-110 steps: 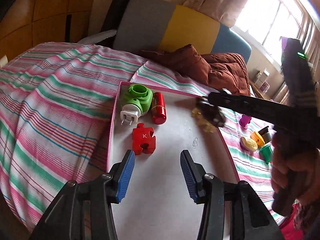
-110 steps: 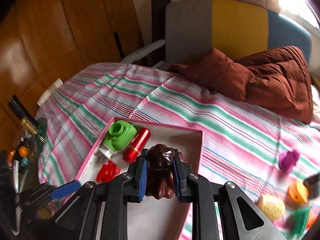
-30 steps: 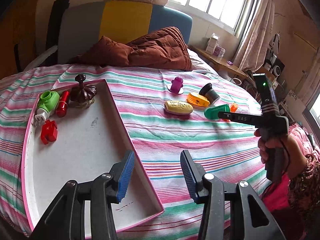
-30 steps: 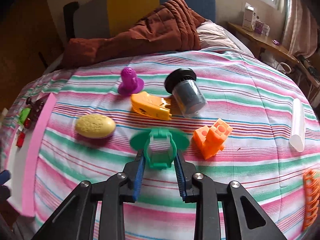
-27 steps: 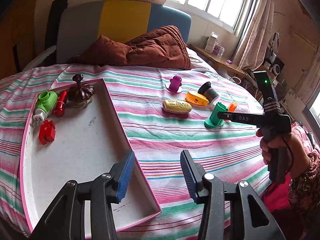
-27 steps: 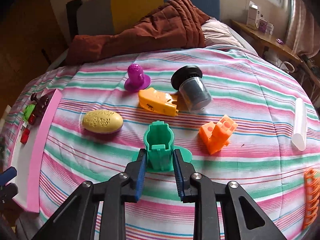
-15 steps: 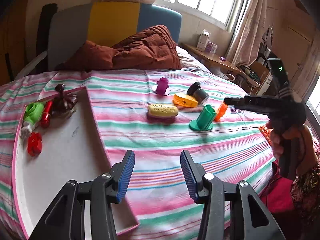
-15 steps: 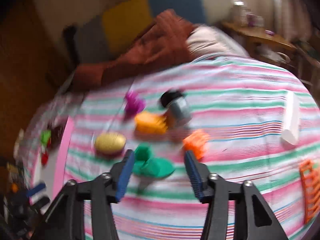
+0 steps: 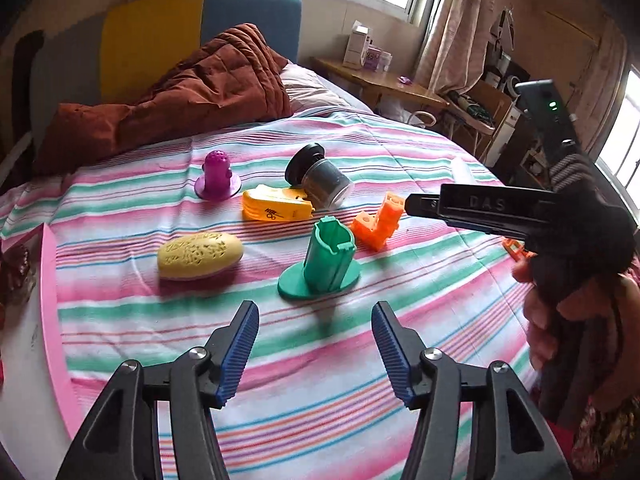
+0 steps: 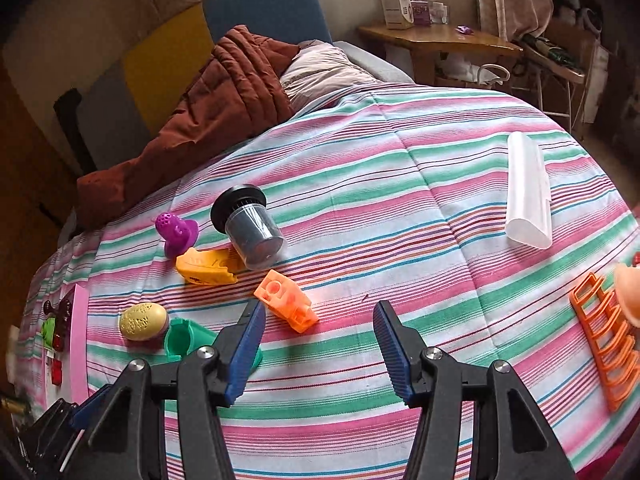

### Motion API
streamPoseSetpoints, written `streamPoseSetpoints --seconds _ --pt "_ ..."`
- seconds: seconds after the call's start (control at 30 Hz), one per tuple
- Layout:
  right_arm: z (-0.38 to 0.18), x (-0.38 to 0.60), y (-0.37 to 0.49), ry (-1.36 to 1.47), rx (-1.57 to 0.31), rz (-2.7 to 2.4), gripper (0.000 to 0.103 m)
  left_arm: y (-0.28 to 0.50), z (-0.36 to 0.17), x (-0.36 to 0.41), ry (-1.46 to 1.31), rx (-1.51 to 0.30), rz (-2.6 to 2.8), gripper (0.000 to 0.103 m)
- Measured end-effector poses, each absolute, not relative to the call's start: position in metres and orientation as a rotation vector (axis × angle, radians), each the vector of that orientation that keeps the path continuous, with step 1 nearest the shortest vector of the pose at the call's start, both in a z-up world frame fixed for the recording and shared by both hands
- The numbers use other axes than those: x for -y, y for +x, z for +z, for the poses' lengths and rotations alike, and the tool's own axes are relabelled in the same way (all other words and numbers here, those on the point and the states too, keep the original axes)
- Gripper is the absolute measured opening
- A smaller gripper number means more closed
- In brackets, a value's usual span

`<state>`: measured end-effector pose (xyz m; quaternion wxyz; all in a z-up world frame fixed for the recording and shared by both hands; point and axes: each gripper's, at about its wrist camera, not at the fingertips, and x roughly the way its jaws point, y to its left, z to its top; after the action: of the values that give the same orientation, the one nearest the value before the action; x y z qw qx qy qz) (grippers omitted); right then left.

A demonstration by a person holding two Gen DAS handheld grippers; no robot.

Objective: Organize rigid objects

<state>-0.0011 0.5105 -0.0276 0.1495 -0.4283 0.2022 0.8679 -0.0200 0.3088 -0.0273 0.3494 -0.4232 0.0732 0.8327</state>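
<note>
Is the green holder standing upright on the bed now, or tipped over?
Upright: the green holder stands on its flat round base on the bedspread, open end up.

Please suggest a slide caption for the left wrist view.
Open left gripper hovers before an upright green plastic flanged cylinder on the striped bedspread.

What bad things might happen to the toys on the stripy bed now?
The green holder stands upright on soft, wrinkled bedding, so a nudge from the open left gripper might topple it. The dark jar lies on its side, leaning on the yellow clip; lifting the clip could set the jar rolling. The open right gripper hangs near the orange block and might knock it aside.
</note>
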Motion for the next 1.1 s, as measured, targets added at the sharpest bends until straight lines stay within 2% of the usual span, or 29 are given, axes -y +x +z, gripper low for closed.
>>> streamPoseSetpoints --seconds 0.2,0.67,0.7,0.77,0.83,1.1 --pt "-0.031 -0.53 0.006 -1.212 -0.632 2.412 0.057 -0.024 -0.034 -0.344 -1.045 -0.297 2.184 0.06" --pt "-0.034 -0.535 0.003 -1.231 -0.67 2.39 0.057 -0.05 -0.063 -0.378 -1.088 -0.34 2.226 0.06" --pt "-0.035 -0.535 0.003 -1.233 -0.676 2.392 0.057 -0.051 -0.065 -0.377 -1.093 -0.326 2.217 0.058" --pt "-0.036 -0.534 0.002 -1.234 -0.681 2.396 0.057 -0.052 -0.067 -0.374 -1.08 -0.317 2.213 0.039" --pt "-0.036 -0.534 0.002 -1.237 -0.681 2.398 0.057 -0.053 -0.07 -0.369 -1.06 -0.349 2.226 0.03" --pt "-0.044 -0.524 -0.003 -1.272 -0.704 2.433 0.057 -0.052 -0.072 -0.331 -1.036 -0.243 2.262 0.031"
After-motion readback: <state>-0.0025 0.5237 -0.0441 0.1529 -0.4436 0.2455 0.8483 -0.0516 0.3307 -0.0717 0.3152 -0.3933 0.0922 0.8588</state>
